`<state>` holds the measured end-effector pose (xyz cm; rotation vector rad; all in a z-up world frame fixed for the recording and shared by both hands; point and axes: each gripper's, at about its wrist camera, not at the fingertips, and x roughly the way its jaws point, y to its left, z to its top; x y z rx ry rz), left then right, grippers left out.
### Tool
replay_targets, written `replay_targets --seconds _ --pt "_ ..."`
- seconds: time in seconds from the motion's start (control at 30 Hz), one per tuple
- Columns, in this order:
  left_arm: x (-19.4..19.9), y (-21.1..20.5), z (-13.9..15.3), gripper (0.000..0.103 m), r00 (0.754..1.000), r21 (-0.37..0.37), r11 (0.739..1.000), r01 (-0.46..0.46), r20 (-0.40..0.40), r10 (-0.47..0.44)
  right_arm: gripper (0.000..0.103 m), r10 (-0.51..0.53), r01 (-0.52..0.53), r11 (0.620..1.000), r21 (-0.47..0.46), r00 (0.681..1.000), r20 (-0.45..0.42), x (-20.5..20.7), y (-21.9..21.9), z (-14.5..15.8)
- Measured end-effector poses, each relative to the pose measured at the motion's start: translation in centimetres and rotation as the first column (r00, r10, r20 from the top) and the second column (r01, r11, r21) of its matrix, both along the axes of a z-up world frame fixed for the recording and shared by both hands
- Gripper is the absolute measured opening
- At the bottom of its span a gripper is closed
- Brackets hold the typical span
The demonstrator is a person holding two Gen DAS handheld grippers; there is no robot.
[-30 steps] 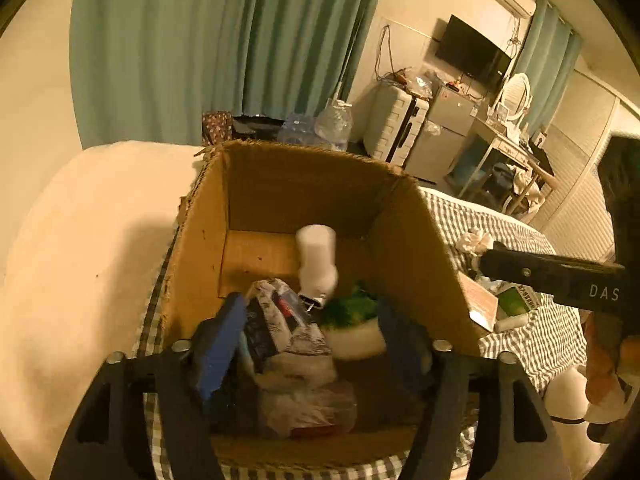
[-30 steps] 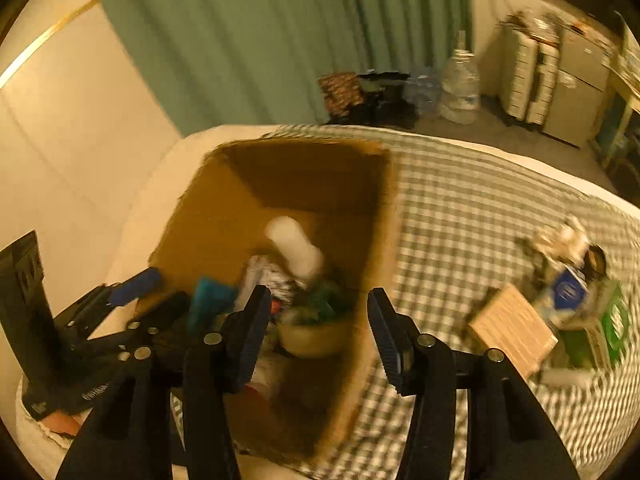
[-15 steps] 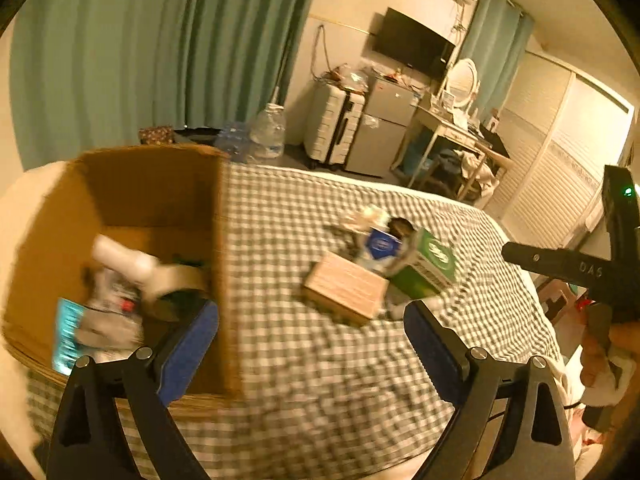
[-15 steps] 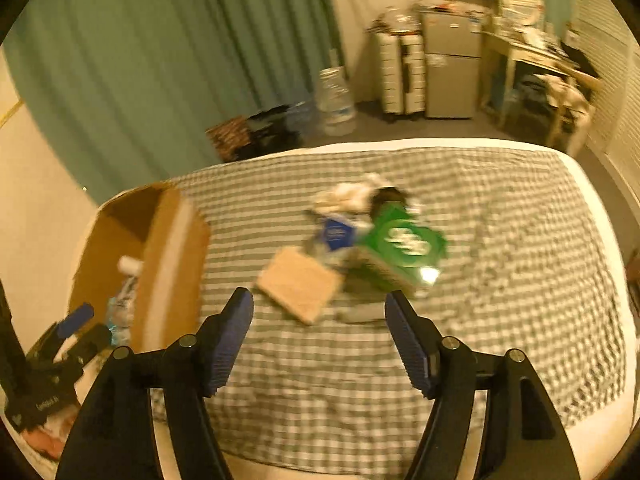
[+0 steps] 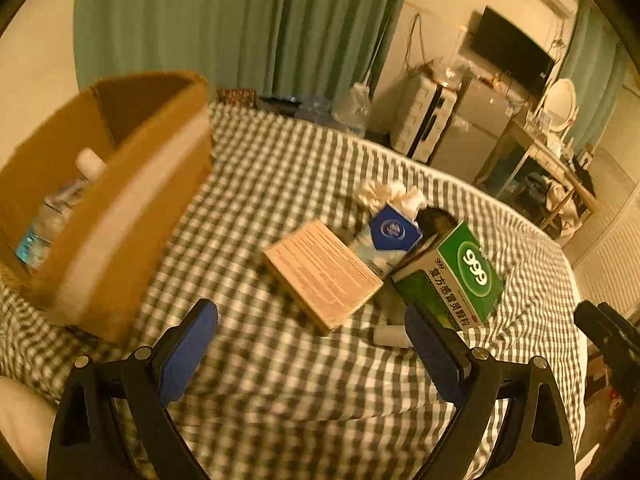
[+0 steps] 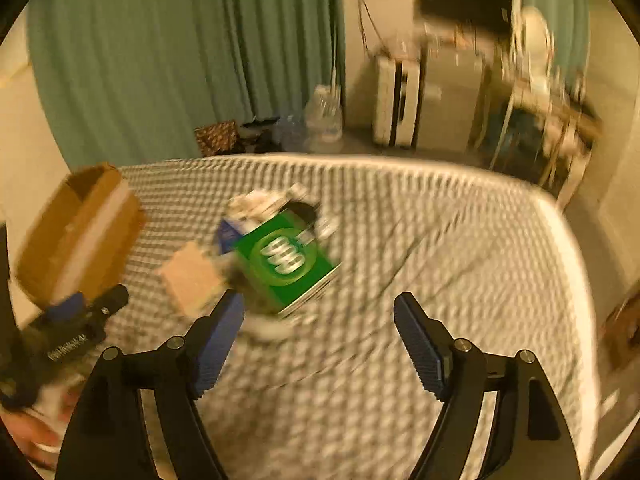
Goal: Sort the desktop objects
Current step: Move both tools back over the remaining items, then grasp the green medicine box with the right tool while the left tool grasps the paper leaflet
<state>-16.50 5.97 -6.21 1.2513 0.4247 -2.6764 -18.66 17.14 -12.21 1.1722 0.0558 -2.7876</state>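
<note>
Both grippers empty: left gripper [image 5: 312,344] jaws spread wide, right gripper [image 6: 318,332] jaws opening, nothing between them. Your pile sits mid-bed [image 5: 280,392]: tan box [image 5: 322,274] nearest, green box [image 5: 456,276] touching it, blue carton [image 5: 394,232] behind. Take the tan box across its short edges; cardboard box [image 5: 120,216] waits far left.

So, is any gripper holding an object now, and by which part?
Nothing is held. The left gripper is open and empty; the right gripper is opening, with nothing between its jaws.
</note>
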Motion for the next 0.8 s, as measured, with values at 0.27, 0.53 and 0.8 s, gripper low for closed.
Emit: replay_targets --seconds 0.27,0.53,0.8 --pt "-5.4 0.5 -4.2 0.097 0.98 0.033 0.986 -0.164 0.12 0.159 0.077 0.242 -0.242 0.97 0.005 0.97 0.004 -4.7 -0.8 -3.6" --pt "-8.6 -0.6 -8.6 0.103 0.951 0.039 0.973 -0.229 0.222 0.215 0.09 0.395 -0.399 0.916 0.028 0.914 0.093 -9.8 -4.0 -8.1" --pt "-9.7 -1.6 -9.3 0.103 0.929 0.138 0.952 -0.274 0.294 0.225 0.097 0.31 -0.299 0.95 -0.089 0.936 0.167 -11.5 -6.3 -9.6"
